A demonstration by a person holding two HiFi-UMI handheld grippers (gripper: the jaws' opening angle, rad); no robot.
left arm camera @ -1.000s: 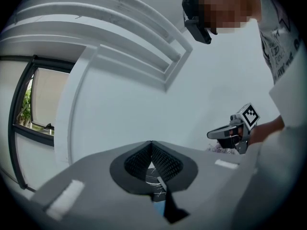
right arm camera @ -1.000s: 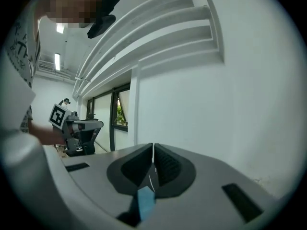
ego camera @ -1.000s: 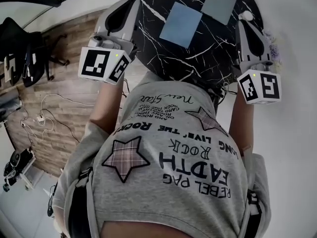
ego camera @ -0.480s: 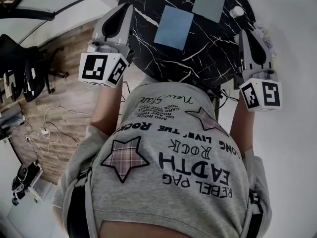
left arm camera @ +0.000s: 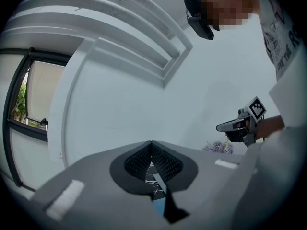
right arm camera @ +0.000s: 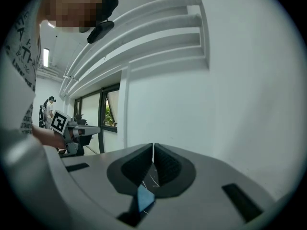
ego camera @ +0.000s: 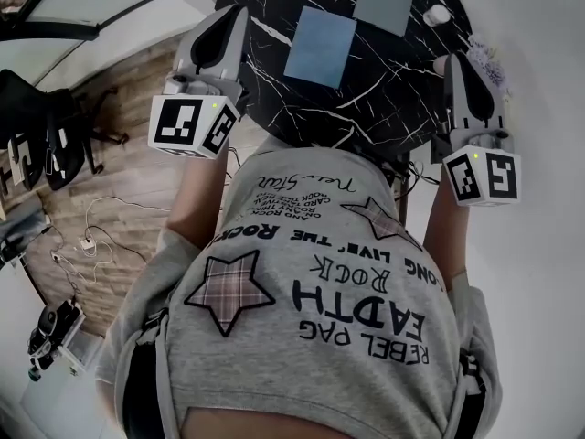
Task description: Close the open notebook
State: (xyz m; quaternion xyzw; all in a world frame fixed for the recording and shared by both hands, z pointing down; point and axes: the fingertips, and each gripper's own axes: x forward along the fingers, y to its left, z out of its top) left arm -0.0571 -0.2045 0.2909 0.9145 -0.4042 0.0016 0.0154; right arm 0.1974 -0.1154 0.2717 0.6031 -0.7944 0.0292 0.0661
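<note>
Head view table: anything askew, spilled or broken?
Nothing spilled or broken. A blue rectangle and a paler rectangle lie flat, about corner to corner, on the black marble table; no open pages show on either. The left gripper and right gripper are shut, empty.

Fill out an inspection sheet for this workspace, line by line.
Surface: round black marble table, mostly bare.
Job's things: blue notebook and grey-blue notebook lie flat; no open pages seen.
Clutter: small white object and purple flowers near the rim.
Grippers: left gripper and right gripper have their fingers shut and hold nothing.
Cables: loose cables on the wooden floor.
Surroundings: black chair.
</note>
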